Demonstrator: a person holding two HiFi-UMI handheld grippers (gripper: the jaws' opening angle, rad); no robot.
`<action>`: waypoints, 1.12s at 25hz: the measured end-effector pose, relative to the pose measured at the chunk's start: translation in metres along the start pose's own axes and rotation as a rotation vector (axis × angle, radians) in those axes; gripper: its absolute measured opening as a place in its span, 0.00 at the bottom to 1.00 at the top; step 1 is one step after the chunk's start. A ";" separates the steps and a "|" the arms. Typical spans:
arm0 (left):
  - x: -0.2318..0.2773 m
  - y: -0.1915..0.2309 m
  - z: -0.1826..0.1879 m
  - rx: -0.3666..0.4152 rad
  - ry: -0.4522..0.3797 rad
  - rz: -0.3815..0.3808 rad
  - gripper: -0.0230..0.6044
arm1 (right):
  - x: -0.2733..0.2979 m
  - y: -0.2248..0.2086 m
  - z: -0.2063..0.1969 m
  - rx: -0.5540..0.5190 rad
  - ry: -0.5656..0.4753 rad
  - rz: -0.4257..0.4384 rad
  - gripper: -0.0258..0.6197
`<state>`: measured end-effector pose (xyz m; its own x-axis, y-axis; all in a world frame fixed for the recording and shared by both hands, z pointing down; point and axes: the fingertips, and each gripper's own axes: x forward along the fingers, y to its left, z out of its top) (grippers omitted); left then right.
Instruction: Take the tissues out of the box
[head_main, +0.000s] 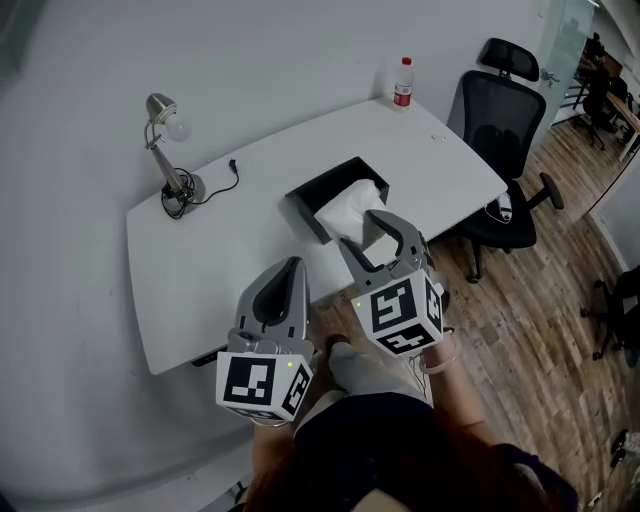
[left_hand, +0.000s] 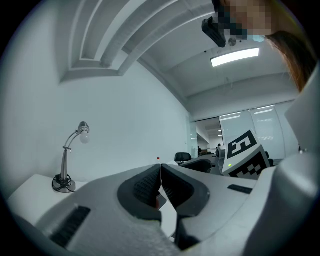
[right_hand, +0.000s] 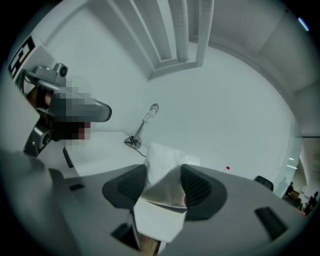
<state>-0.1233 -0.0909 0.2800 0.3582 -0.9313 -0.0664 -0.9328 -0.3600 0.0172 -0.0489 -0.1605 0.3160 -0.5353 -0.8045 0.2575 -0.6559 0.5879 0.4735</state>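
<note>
A black tissue box (head_main: 312, 186) stands open on the white desk (head_main: 220, 270). A white pack of tissues (head_main: 347, 207) rises out of it at the box's near right end. My right gripper (head_main: 366, 234) is shut on that pack. In the right gripper view both pads press the white tissues (right_hand: 163, 161), which stick up above my right gripper (right_hand: 164, 173). My left gripper (head_main: 289, 272) hovers over the desk's near edge, left of the box. Its jaws meet with nothing between them in the left gripper view (left_hand: 160, 173).
A desk lamp (head_main: 163, 128) with a black cord stands at the desk's far left, also seen as the lamp (left_hand: 69, 159). A red-capped bottle (head_main: 403, 82) sits at the far corner. A black office chair (head_main: 498, 130) stands right of the desk on the wood floor.
</note>
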 end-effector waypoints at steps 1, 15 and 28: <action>-0.003 -0.002 0.000 0.000 -0.001 0.002 0.08 | -0.004 0.001 0.001 -0.002 -0.007 -0.002 0.40; -0.020 -0.025 0.007 -0.008 -0.019 -0.015 0.08 | -0.052 0.012 0.018 -0.031 -0.067 -0.032 0.40; -0.017 -0.053 0.006 -0.022 -0.016 0.010 0.08 | -0.083 -0.002 0.007 -0.048 -0.089 -0.023 0.39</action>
<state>-0.0797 -0.0558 0.2737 0.3477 -0.9341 -0.0815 -0.9353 -0.3516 0.0395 -0.0068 -0.0942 0.2871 -0.5670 -0.8059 0.1707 -0.6437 0.5627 0.5187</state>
